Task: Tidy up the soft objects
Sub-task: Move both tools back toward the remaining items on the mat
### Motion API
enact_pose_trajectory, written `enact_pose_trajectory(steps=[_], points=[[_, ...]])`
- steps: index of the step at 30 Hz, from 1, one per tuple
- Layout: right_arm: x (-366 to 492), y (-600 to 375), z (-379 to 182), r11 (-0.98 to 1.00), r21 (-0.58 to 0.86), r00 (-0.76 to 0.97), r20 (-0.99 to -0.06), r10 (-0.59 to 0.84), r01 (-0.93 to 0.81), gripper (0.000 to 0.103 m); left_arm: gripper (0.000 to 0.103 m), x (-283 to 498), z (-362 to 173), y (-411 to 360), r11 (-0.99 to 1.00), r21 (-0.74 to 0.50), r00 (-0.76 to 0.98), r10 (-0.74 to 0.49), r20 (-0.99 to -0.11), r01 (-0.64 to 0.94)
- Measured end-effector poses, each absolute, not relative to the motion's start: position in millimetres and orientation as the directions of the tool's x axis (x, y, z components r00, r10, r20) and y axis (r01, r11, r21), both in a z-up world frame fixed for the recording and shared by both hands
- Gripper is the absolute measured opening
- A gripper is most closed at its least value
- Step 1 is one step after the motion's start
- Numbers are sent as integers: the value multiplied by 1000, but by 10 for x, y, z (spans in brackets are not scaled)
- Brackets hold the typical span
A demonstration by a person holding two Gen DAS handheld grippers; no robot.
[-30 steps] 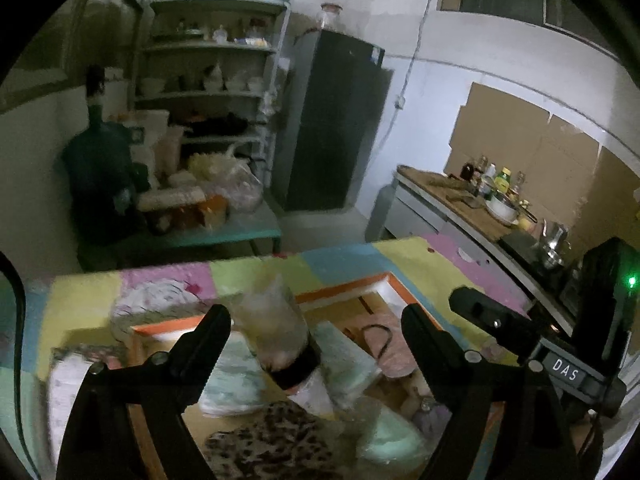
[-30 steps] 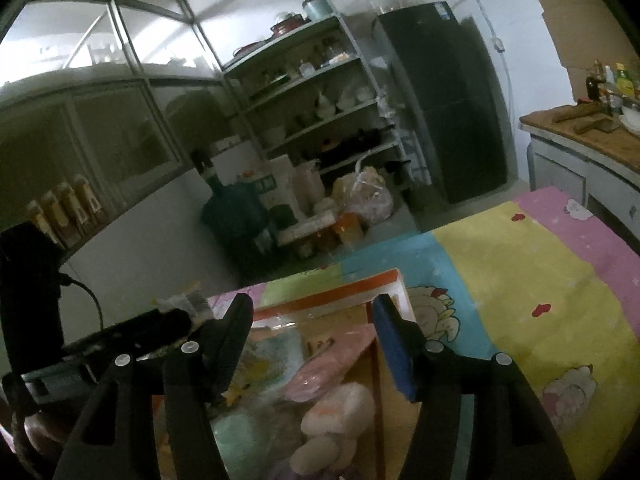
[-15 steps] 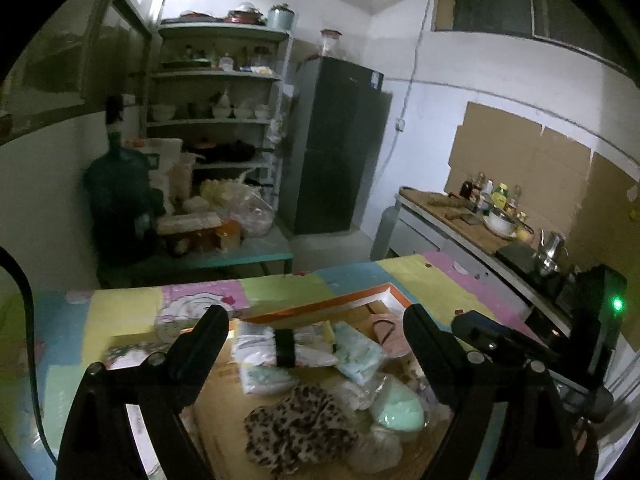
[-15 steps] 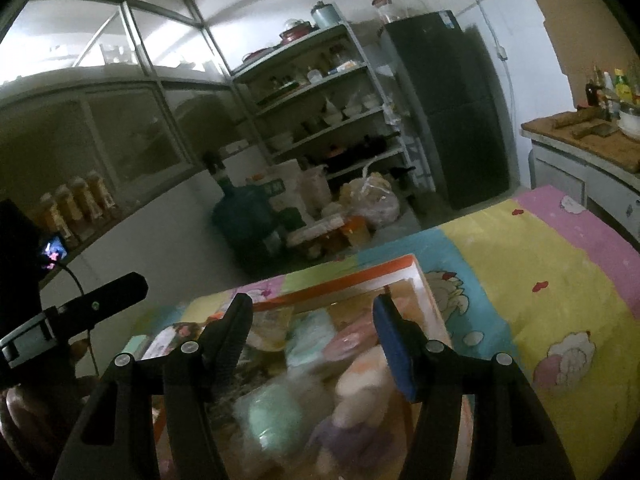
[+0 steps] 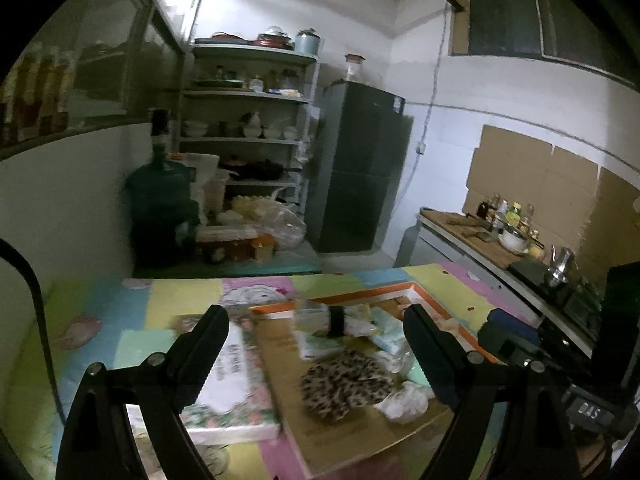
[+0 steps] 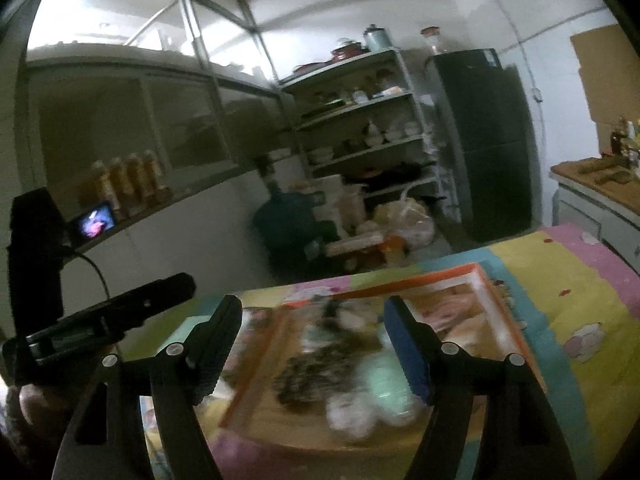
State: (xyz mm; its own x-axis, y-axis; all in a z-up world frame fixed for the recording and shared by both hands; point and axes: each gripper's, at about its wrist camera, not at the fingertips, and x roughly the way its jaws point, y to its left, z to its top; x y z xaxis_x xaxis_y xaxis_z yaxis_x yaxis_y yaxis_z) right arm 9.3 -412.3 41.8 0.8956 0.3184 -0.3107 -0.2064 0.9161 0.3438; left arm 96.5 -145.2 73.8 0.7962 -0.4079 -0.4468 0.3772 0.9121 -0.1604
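Inside the orange-rimmed box (image 5: 436, 300), which lies on the patchwork cloth (image 5: 168, 300), sits a loose heap of soft things. Nearest the box's front edge is a leopard-print fabric piece (image 5: 348, 384). Just beside it on the right lie a white crumpled bag (image 5: 404, 402) and a mint-green packet (image 5: 416, 372). Toward the box's far rim is a pale bundle cinched by a black band (image 5: 336, 320). Left of the box, touching its side, rests a flat floral-printed pack (image 5: 228, 380).

These items look light and limp. The leopard piece would likely sag and bunch, so a pinch across a thick fold near its middle seems safest. The plastic-wrapped packets probably slip, so a hold on the bulk rather than the film edge looks wiser. The banded bundle seems easiest to take at the band.

The left gripper (image 5: 316, 340) hangs above the box with its jaws spread and nothing between them. The right gripper (image 6: 312, 332) hovers over the same box; its jaws are opening and are likewise empty, though that view is blurred.
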Motion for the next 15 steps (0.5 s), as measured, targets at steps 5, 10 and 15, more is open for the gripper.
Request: enact_pose_trajectory(steps=[5, 10, 15], points=[[-36, -3778, 517, 905, 344, 885, -298, 357, -249, 75, 89, 813, 825, -1114, 924, -172, 822, -382, -422, 341], [-140, -3459, 589, 898, 335, 874, -296, 386, -284, 75, 89, 636, 892, -808, 935, -175, 846, -354, -400, 308], [-230, -3158, 612, 886, 330, 854, -301, 425, -325, 75, 89, 463, 938, -510, 946, -172, 865, -322, -385, 275]])
